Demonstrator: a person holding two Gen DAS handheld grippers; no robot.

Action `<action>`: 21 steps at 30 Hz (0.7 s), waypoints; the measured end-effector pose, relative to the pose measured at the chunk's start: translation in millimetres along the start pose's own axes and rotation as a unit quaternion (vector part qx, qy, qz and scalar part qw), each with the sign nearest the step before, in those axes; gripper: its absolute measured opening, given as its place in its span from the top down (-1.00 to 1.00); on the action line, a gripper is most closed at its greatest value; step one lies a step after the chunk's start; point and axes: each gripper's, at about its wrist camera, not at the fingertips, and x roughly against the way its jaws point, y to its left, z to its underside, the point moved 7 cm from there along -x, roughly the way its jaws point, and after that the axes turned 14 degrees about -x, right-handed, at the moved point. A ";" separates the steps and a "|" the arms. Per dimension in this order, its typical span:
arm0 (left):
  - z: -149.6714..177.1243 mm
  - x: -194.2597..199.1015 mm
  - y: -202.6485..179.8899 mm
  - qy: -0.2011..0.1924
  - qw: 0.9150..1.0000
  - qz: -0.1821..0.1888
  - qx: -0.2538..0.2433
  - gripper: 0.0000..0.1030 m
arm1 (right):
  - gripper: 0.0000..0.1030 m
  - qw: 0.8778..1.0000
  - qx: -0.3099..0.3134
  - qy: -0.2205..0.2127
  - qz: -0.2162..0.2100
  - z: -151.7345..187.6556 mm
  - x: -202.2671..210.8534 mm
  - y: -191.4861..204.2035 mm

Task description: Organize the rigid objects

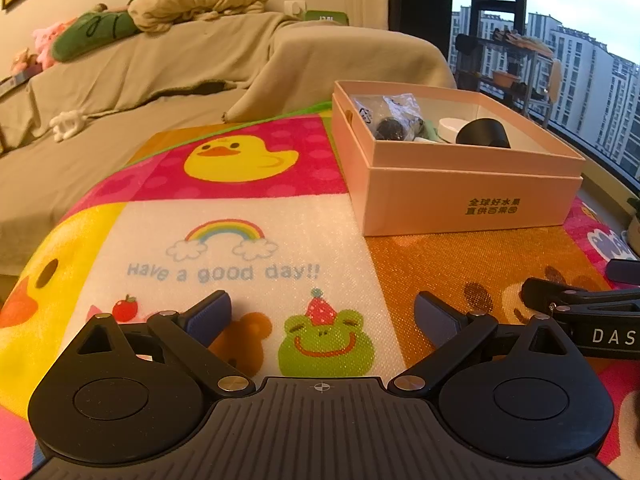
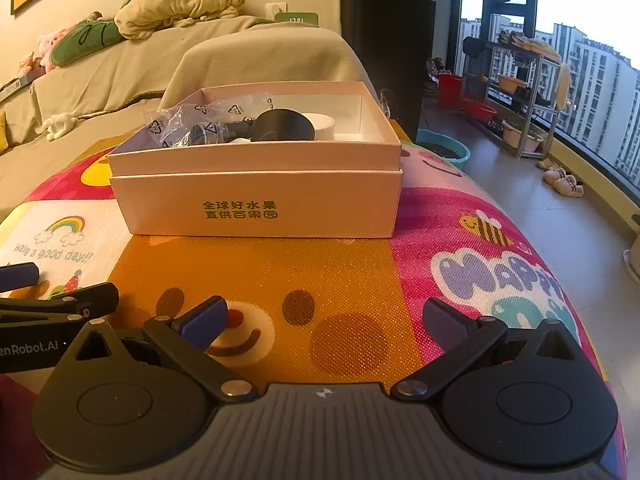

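A pale pink cardboard box (image 1: pixel 472 196) (image 2: pixel 256 204) with green print stands on a colourful cartoon mat (image 1: pixel 240 240) (image 2: pixel 320 272). Inside it lie a clear plastic bag (image 1: pixel 394 118) (image 2: pixel 188 124) with dark parts, a black round object (image 1: pixel 484 133) (image 2: pixel 284 125) and a white round container (image 1: pixel 450 128) (image 2: pixel 322 124). My left gripper (image 1: pixel 322 312) is open and empty, low over the mat, to the near left of the box. My right gripper (image 2: pixel 324 318) is open and empty, in front of the box. Each gripper shows at the edge of the other's view.
A sofa under a beige cover (image 1: pixel 160 76) (image 2: pixel 120 68) with plush toys stands behind the mat. To the right are a tiled floor, a metal rack (image 2: pixel 520 92) with basins, slippers (image 2: pixel 564 184) and a large window.
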 end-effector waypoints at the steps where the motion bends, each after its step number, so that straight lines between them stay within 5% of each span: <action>1: -0.1 -0.2 -0.1 0.000 1.000 0.000 0.000 -0.96 | -1.00 1.000 -0.001 0.000 -0.001 0.2 0.2 0.1; 21: -0.5 -0.6 0.8 0.000 1.000 0.002 0.002 -0.96 | -1.00 1.000 -0.001 0.000 -0.001 0.3 0.2 0.6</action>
